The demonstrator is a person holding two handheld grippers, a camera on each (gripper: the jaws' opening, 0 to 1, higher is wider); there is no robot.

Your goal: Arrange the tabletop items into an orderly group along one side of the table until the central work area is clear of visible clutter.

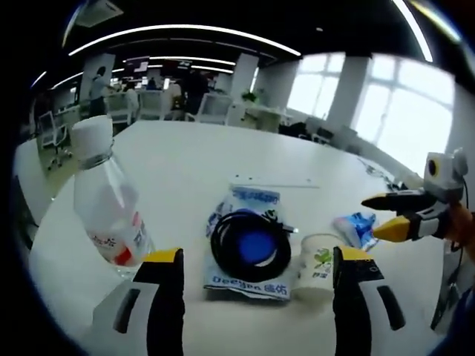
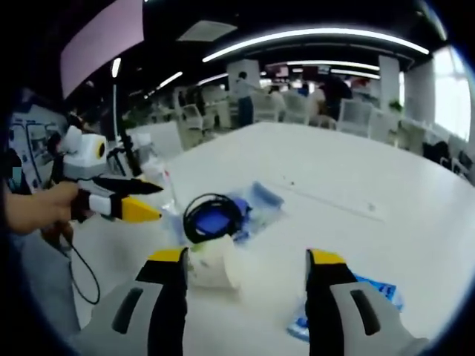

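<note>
Both grippers' jaws stand apart; paper cup (image 2: 211, 261), lower centre, lies tipped and may roll if nudged.

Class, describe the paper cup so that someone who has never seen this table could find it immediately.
On the white table, find the blue-and-white packet topped with a coiled black cable. The paper cup lies tipped beside it: the only small white cup, printed with green leaves.
</note>
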